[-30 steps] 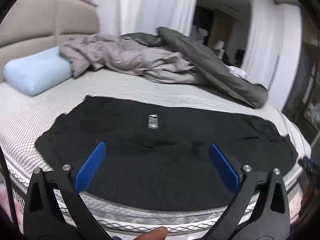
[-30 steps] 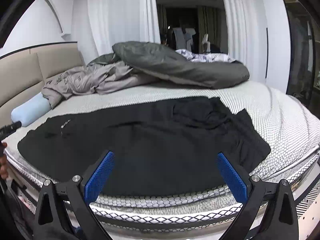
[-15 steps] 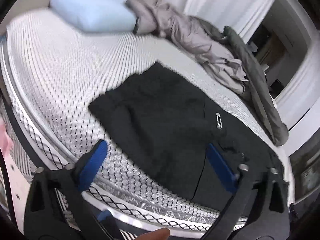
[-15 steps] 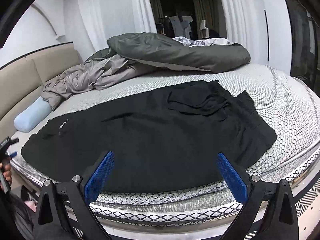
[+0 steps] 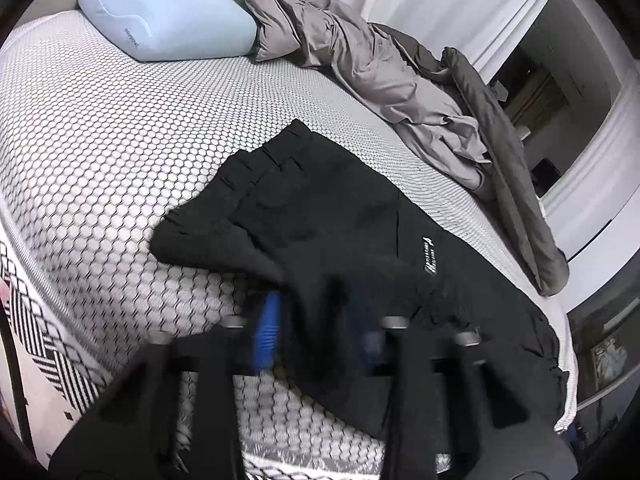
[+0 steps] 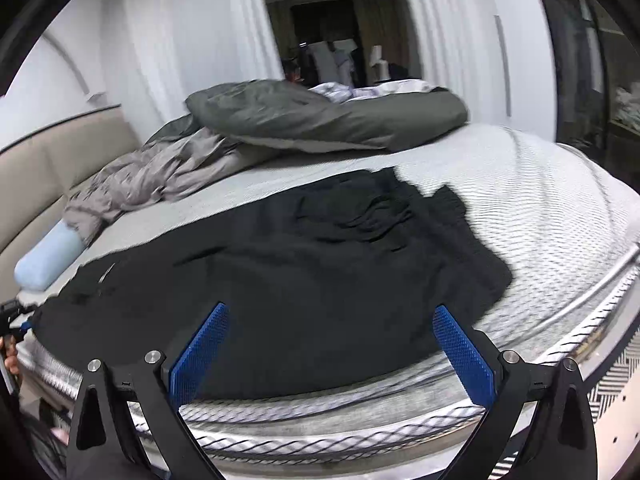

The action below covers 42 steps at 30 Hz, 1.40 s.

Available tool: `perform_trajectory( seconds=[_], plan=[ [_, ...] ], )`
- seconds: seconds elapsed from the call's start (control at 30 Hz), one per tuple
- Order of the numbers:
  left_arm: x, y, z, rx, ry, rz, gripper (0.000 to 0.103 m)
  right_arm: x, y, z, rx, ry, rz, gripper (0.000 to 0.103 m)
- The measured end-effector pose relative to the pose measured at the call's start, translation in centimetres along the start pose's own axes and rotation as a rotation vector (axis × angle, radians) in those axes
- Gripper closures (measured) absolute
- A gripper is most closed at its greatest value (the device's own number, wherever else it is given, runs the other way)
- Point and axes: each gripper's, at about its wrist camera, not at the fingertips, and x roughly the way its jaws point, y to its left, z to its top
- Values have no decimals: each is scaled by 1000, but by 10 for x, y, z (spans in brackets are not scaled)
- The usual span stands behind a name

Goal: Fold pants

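Note:
Black pants (image 5: 340,208) lie spread across the bed, waistband toward the pillow end, with a small white logo (image 5: 430,258) on the hip. My left gripper (image 5: 316,312) is at the near waist corner. Its jaws are closing, the black cloth is bunched between the blurred blue pads (image 5: 266,336), and they press on it. In the right wrist view the pants (image 6: 320,260) stretch from left to right. My right gripper (image 6: 330,310) hangs open over their near edge toward the leg end, with nothing gripped. The left gripper (image 6: 12,320) also shows at the far left edge.
The mattress (image 5: 100,140) has a white honeycomb cover and a rounded near edge (image 6: 400,412). A pale blue pillow (image 5: 168,20) lies at the head. A crumpled grey duvet (image 5: 360,60) and a dark grey one (image 6: 320,120) are heaped behind the pants. A beige headboard (image 6: 40,160) stands at the left.
My left gripper has swung left and down to the waist corner, and its jaws have closed in on the cloth. The right gripper has shifted slightly and stays open.

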Motion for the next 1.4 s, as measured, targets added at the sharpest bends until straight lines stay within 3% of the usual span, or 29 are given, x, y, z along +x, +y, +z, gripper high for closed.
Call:
perform_trajectory(
  seconds=[0.13, 0.2, 0.37, 0.5, 0.57, 0.63, 0.7, 0.87, 1.0, 1.23, 1.4],
  plan=[
    [-1, 0, 3, -21, -1, 2, 99, -1, -59, 6, 197, 15, -27, 0],
    [-4, 3, 3, -20, -3, -5, 100, 7, -90, 2, 282, 68, -31, 3],
    [-6, 9, 2, -23, -6, -6, 100, 40, -128, -8, 460, 167, 127, 22],
    [-7, 7, 1, -12, -14, 11, 100, 64, -128, 5, 502, 139, 209, 28],
    [-4, 1, 2, 2, -17, 22, 100, 72, -125, 9, 499, 129, 216, 39],
    [-4, 2, 2, 4, -11, 23, 100, 82, -126, 7, 530, 161, 219, 70],
    [-10, 4, -1, 6, -9, 21, 100, 82, -126, 5, 538, 178, 202, 86],
    [-28, 14, -17, 19, 4, 33, 100, 37, -116, -2, 516, 138, 183, 89],
    [-31, 17, -18, 6, 8, 20, 100, 37, -121, -17, 562, 215, 152, 89],
    [-61, 4, 1, 7, -67, -40, 101, -3, -95, 14, 510, 50, 184, 89],
    [-62, -15, 33, 36, -90, -42, 102, -16, -63, 56, 437, -16, 93, 89]
  ],
)
